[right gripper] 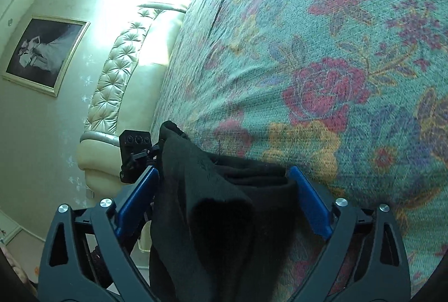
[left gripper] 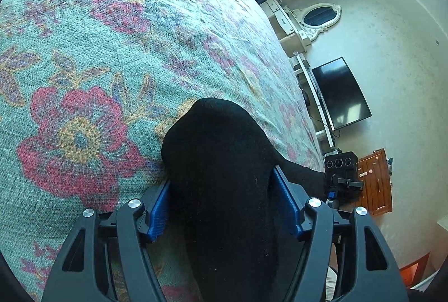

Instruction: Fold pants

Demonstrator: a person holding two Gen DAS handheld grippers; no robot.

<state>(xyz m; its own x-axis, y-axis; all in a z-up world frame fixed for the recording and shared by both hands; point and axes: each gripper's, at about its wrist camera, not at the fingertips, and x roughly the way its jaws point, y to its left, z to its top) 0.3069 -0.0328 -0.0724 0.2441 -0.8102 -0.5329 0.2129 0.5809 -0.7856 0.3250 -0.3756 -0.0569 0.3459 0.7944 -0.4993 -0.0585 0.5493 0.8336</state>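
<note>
Over the floral bedspread (left gripper: pixel 84 55), black pants (left gripper: pixel 221 162) bunched between both hand-held grippers' (left gripper: pixel 221 184) (right gripper: pixel 224 181) blue pads, grip uncertain.

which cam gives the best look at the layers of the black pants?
Right wrist view: the black pants show stacked folded edges between the right gripper's blue pads. Left wrist view shows them only as a smooth black mound between the left gripper's pads.

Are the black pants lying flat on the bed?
No. The pants are bunched up between both grippers' fingers, above the flowery bedspread.
</note>
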